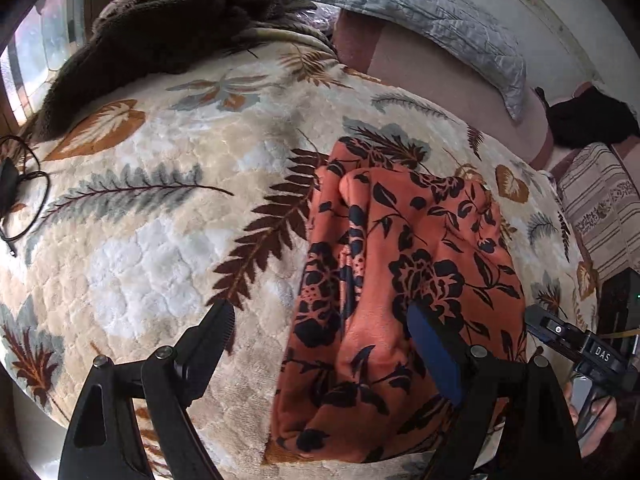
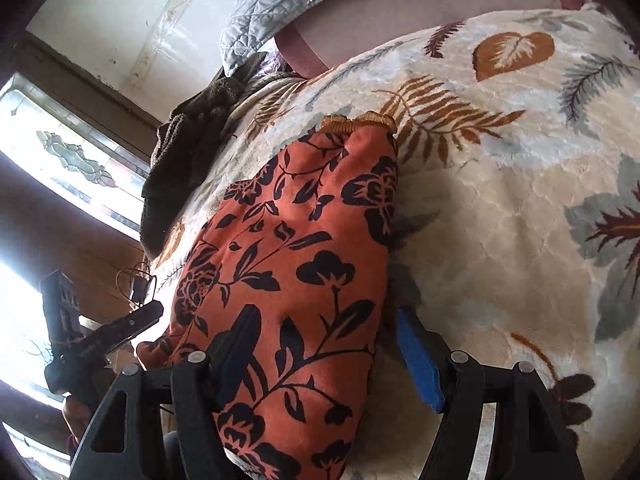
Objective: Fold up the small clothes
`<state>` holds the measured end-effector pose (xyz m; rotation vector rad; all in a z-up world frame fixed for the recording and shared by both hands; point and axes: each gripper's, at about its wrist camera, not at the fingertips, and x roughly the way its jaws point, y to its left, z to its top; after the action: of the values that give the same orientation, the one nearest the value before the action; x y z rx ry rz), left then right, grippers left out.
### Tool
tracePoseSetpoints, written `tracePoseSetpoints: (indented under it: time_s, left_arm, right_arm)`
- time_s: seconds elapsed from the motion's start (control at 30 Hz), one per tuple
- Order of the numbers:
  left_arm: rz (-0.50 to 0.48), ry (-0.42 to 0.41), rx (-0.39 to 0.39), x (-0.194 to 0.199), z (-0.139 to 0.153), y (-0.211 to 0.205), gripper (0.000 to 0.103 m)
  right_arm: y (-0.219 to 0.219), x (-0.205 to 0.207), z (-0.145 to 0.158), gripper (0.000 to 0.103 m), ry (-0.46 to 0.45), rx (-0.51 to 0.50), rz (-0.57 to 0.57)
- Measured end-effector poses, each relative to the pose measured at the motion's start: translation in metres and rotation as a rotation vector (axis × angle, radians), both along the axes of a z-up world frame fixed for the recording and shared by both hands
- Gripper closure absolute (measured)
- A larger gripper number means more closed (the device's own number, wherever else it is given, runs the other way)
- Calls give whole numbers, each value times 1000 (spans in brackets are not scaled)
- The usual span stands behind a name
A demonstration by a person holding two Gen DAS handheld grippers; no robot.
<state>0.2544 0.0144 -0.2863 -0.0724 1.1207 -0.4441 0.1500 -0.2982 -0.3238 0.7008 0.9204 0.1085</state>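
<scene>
Both grippers, left gripper (image 1: 320,324) and right gripper (image 2: 324,328), hung open over the orange garment's (image 1: 400,272) near end, its length running away from them.

Both cameras look down, very close, at the orange cloth with black flowers (image 1: 400,280) (image 2: 288,248) on the cream leaf-pattern bed blanket (image 1: 160,208) (image 2: 500,220) (one from each side).

We see the left gripper (image 1: 320,330) as black plastic arms with round silver screws behind its jaws, one jaw ribbed black, one faced blue. The right gripper (image 2: 320,336) matches; its housing reads "DAS" in white.
</scene>
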Motion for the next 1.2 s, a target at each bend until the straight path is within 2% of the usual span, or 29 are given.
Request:
tracePoseSetpoints:
  time_s: [0.07,0.13,0.2,0.33,0.4,0.5,0.53,0.57,0.63,0.73,0.83,1.0,1.1,1.2]
  left_arm:
    - [-31,64,-8,6,-7,-8,15]
    - [-97,169,-61,13,-20,-14,14]
    - [-101,271,-115,18,-33,-14,14]
    - [-134,419,-209,25,-56,-16,14]
    - [-156,413,-240,25,-58,-18,14]
    - [-148,421,-281,28,-58,-21,15]
    - [-141,412,-280,28,-57,-23,16]
    - [-135,400,-269,28,-55,-25,20]
    - [-129,374,-233,26,-49,-32,45]
    - [-146,342,-228,20,-37,-45,56]
    - [-189,293,-210,9,-16,-73,57]
    - [-244,199,-207,-10,14,-136,56]
    - [-261,173,-141,-23,4,-182,54]
    - [-247,181,6,-29,-32,-217,51]
  right_arm:
    - [-1,4,-6,30,5,43,2]
    - [-1,8,-12,30,2,93,19]
    - [-2,11,-19,29,11,131,21]
    - [-6,19,-38,27,19,254,5]
    - [-6,23,-43,27,11,282,-2]
    - [-1,30,-42,29,10,265,5]
    - [1,31,-41,35,9,258,3]
    - [2,32,-40,42,5,262,2]
    - [2,31,-31,50,-24,250,3]
    - [4,28,-12,55,-70,188,9]
    - [-11,21,11,55,-129,149,-6]
    - [-69,-3,41,55,-202,107,-48]
    - [-105,-17,37,54,-185,87,-83]
    - [-132,-20,3,44,-78,51,-135]
